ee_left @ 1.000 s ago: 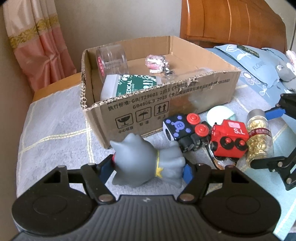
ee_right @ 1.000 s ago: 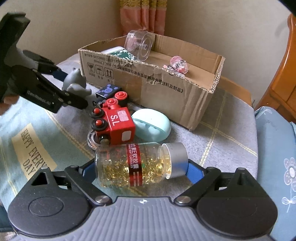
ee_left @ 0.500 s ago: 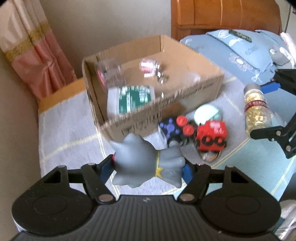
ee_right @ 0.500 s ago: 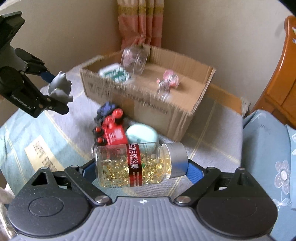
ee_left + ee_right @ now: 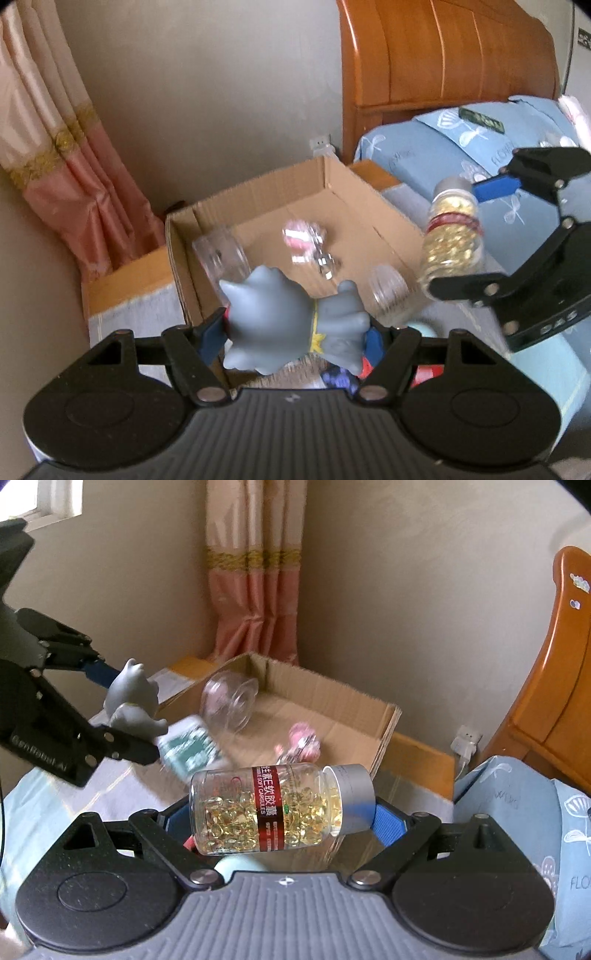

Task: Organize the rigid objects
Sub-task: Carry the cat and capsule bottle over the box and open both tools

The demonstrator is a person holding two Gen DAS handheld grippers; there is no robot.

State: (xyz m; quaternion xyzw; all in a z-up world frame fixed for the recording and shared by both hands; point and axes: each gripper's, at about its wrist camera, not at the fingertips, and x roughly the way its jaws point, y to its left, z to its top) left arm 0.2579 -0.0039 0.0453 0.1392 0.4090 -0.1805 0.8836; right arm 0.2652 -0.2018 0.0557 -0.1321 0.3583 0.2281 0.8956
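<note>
My left gripper (image 5: 295, 332) is shut on a grey toy figure (image 5: 280, 325) and holds it in the air at the near edge of the open cardboard box (image 5: 258, 192). My right gripper (image 5: 273, 812) is shut on a clear capsule bottle (image 5: 273, 808) with a silver cap, lying crosswise between the fingers, above the box's near side. The bottle (image 5: 452, 236) and right gripper (image 5: 517, 236) show at the right of the left wrist view. The toy (image 5: 133, 705) shows at the left of the right wrist view. The box (image 5: 332, 694) holds a clear jar (image 5: 229, 701), a pink trinket (image 5: 303, 742) and a green-labelled container (image 5: 188, 753).
A red toy train (image 5: 424, 373), a blue patterned block (image 5: 340, 376) and a mint round case (image 5: 240, 866) lie on the cloth below the grippers, mostly hidden. A wooden headboard (image 5: 443, 55) and blue pillow (image 5: 461, 147) stand at the right; a pink curtain (image 5: 255, 572) hangs behind the box.
Both grippers have risen off the table with their objects and moved toward the box, which now lies below and ahead of them. The train and case have dropped out of sight.
</note>
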